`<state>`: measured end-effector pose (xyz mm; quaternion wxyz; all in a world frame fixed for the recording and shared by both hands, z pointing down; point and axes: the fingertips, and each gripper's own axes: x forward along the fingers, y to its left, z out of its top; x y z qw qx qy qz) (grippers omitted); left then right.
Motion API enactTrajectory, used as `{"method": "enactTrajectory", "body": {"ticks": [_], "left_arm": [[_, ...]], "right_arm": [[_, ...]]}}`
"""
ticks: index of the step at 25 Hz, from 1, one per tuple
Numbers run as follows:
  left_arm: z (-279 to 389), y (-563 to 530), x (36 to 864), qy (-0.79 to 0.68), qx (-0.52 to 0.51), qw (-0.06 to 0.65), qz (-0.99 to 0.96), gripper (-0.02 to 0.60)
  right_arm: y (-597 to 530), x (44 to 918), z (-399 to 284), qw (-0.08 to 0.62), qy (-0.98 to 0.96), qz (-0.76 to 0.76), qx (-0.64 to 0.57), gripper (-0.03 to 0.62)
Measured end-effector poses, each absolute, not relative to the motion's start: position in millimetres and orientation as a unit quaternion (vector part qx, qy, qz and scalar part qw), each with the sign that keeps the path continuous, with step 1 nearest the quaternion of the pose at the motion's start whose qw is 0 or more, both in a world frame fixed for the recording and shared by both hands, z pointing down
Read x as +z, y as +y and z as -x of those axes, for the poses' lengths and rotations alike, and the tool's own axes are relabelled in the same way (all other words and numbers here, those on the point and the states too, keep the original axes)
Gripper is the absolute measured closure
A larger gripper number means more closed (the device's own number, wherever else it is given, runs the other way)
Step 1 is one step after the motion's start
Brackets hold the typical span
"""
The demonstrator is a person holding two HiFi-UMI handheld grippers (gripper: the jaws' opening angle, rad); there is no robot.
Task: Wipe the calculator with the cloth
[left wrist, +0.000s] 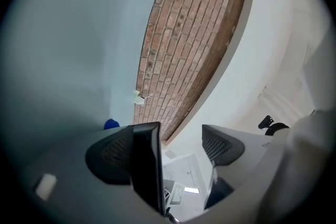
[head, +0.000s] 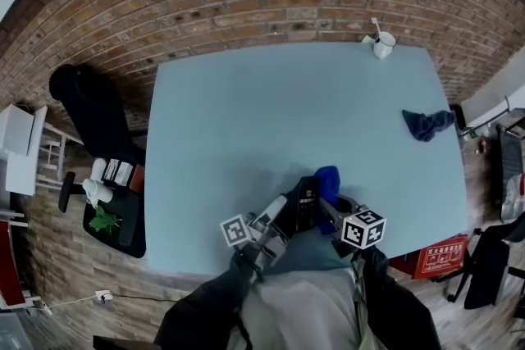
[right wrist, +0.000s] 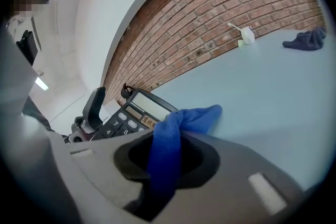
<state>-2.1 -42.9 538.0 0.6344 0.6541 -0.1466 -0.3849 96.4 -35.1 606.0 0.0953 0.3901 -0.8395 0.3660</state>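
right fingers [right wrist: 203,161] pinch blue cloth [right wrist: 173,134]; left fingers [left wrist: 223,144] wide, calculator [right wrist: 137,115] between; label unreadable.

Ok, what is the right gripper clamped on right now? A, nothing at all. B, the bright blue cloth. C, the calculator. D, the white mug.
B: the right gripper is shut on the bright blue cloth, which runs up between its jaws; the calculator lies just beyond, outside that grip.

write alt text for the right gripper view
The right tool grips a blue cloth beside a black calculator. Beyond lie a pale blue table, a brick wall, a white cup and a dark cloth.
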Motion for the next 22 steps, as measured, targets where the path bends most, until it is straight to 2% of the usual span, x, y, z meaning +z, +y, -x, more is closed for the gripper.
{"method": "enactTrajectory", "body": {"ticks": [3,7,10,14,16,20,22], "left_arm": [[-10.3,-37.1,543.4,-0.16,-0.329,0.626,-0.689,0.164],[-35.5,-20.6,558.1,-0.22,-0.137,0.537,-0.803,0.167],[-35.6,-15.1,564.4,-0.249,-0.07,0.507,-0.822,0.17],[-22.9,-16.7,585.4,-0.298,-0.014,0.508,-0.808,0.366],[-15.3,-14.7,599.5,-0.317,0.017,0.509,-0.8,0.406],[-19.3,-8.7,612.4,-0.287,0.017,0.538,-0.792,0.415],[-27.1,-10.0,609.5,-0.266,-0.01,0.564,-0.782,0.433]], "right_arm": [[-34.2,606.6,-94.7,0.098,-0.842,-0.386,0.364,0.525],[-34.6,606.9,-93.4,0.101,-0.842,-0.384,0.365,0.525],[-33.5,606.7,-91.9,0.11,-0.844,-0.389,0.351,0.525],[-26.9,613.7,-93.5,0.181,-0.845,-0.417,0.281,0.528],[-17.4,615.3,-91.7,0.232,-0.849,-0.412,0.235,0.53],[-7.6,612.3,-86.2,0.322,-0.855,-0.386,0.124,0.511],[-9.5,616.4,-89.7,0.342,-0.849,-0.388,0.109,0.505]]}}
